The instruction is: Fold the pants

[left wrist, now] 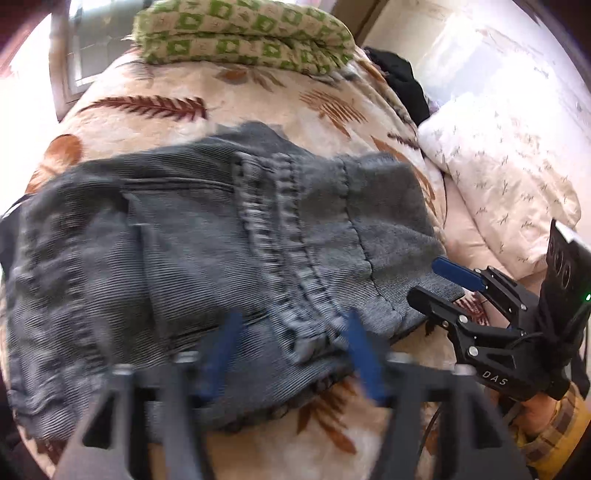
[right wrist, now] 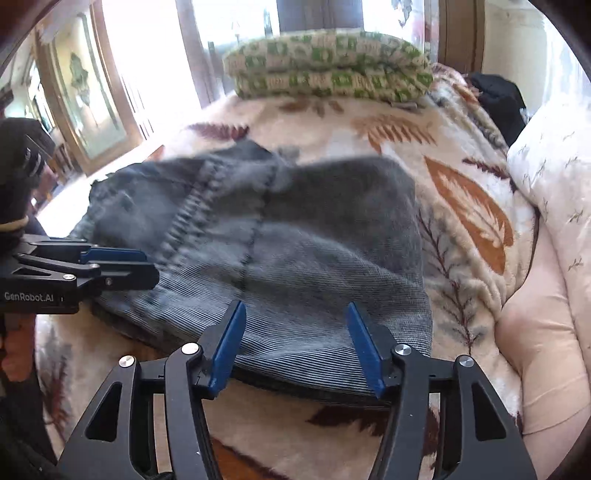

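Observation:
Grey corduroy pants (left wrist: 229, 251) lie folded in a thick stack on the leaf-patterned blanket (left wrist: 155, 107); they also show in the right wrist view (right wrist: 295, 251). My left gripper (left wrist: 291, 339) is open, its blue fingers hovering over the near edge of the pants with nothing between them. It also shows at the left of the right wrist view (right wrist: 147, 264). My right gripper (right wrist: 295, 336) is open over the near right corner of the pants and holds nothing. It appears at the right of the left wrist view (left wrist: 432, 280), at the pants' right edge.
A folded green-checked quilt (left wrist: 240, 33) lies at the far end of the bed. A white patterned pillow (left wrist: 502, 177) sits on the right and a dark garment (left wrist: 402, 81) beyond it. A framed mirror (right wrist: 85, 96) and bright windows stand at the left.

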